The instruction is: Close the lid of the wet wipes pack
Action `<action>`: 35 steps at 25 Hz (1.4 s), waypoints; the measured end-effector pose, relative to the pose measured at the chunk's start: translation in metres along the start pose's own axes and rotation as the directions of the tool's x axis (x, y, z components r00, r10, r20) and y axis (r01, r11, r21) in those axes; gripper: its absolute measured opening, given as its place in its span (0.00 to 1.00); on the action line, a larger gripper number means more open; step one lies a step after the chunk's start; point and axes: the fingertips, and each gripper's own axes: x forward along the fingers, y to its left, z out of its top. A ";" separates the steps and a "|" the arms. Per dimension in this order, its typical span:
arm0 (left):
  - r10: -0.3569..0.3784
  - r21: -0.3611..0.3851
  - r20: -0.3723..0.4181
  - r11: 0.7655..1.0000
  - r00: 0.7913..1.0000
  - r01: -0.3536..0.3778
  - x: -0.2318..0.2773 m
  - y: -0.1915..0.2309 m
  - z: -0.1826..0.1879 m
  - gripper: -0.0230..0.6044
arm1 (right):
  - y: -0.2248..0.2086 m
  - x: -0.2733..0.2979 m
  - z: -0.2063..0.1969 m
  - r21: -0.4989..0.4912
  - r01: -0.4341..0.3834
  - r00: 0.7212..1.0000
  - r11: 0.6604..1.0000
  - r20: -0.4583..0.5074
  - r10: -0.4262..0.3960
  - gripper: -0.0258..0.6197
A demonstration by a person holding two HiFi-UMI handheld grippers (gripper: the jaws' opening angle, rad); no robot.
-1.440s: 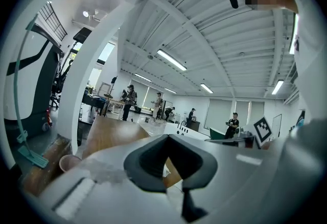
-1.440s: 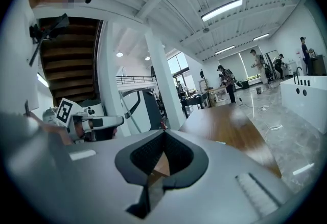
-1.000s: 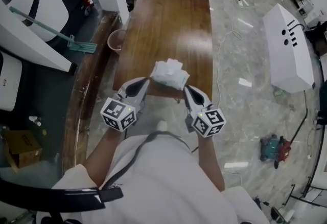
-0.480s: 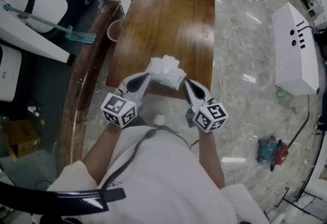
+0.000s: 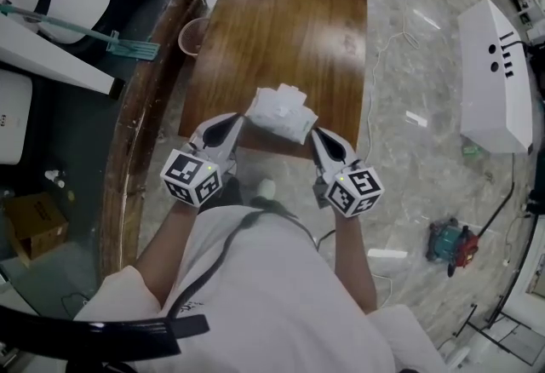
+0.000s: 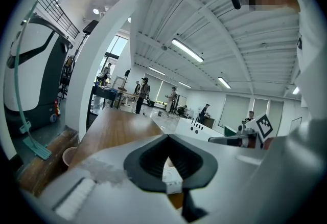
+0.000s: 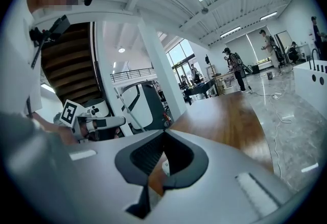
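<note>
Hazards:
- The wet wipes pack (image 5: 283, 116) lies at the near end of the tabletop (image 5: 281, 14), close to the edge in front of the person. It looks light. A sideways or pulling push from one side alone is likely to slide it, and it may drop off that edge.
- A white raised part shows on the far side of the pack. It may be the open lid or a wipe pulled out; the head view is too small to tell which. If it is a wipe, pressing the lid down over it is likely to stop the lid from latching.
- Pressing with a narrow tip away from the lid's centre may tip the soft pack rather than seat the lid.

Position and state:
- The left hand-held gripper (image 5: 232, 126) is clenched, tips together, with nothing grasped. Its tip sits just beside the pack's left edge; contact cannot be confirmed.
- The right hand-held gripper (image 5: 320, 140) is likewise clenched and empty, just beside the pack's right near corner.
- The pack lies between the two tips, slightly beyond them. Both tools angle inward toward it
</note>
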 end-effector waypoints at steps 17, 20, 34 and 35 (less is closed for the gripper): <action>-0.231 0.037 -0.129 0.971 0.964 0.237 0.038 0.037 0.006 0.04 | -0.020 0.049 -0.002 -0.017 0.163 0.986 0.986 0.027 -0.163 0.05; -0.258 0.042 -0.168 0.962 0.951 0.268 0.053 0.040 -0.002 0.04 | -0.035 0.056 -0.005 -0.025 0.185 0.983 0.982 0.013 -0.185 0.05; -0.314 0.050 -0.284 0.939 0.906 0.341 0.095 0.026 -0.058 0.04 | -0.091 0.071 -0.049 -0.031 0.210 0.972 0.977 -0.100 -0.212 0.05; -0.313 0.044 -0.291 0.940 0.904 0.339 0.096 0.025 -0.063 0.04 | -0.093 0.071 -0.050 -0.030 0.206 0.973 0.978 -0.103 -0.208 0.05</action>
